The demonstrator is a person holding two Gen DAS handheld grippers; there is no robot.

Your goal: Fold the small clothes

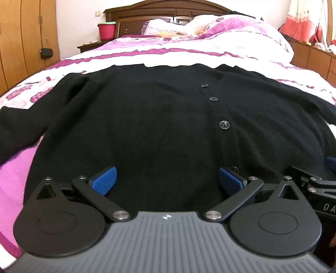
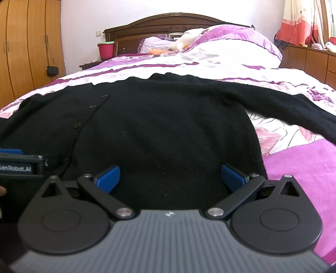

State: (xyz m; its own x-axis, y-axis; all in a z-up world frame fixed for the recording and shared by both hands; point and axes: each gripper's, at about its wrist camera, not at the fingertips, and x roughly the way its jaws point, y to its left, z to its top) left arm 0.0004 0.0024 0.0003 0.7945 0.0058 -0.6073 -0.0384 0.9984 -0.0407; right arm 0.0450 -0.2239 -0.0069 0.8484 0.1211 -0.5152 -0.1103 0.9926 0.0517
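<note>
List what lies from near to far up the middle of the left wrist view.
Left tool, jaws open → black cardigan with its buttons → floral bedspread → pillows → wooden headboard.

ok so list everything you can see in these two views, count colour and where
cardigan: one, black, spread flat on the bed, sleeves out to both sides
buttons: four visible, black, down the cardigan front
bedcover: one, white and purple floral
pillows: heap, purple and white, by the headboard
headboard: one, dark wood
bucket: one, red, left of the headboard
wardrobe: one, light wood, far left
curtain: one, red and white, far right
left claw: open, blue pads, over the cardigan hem
right claw: open, blue pads, over the hem
</note>
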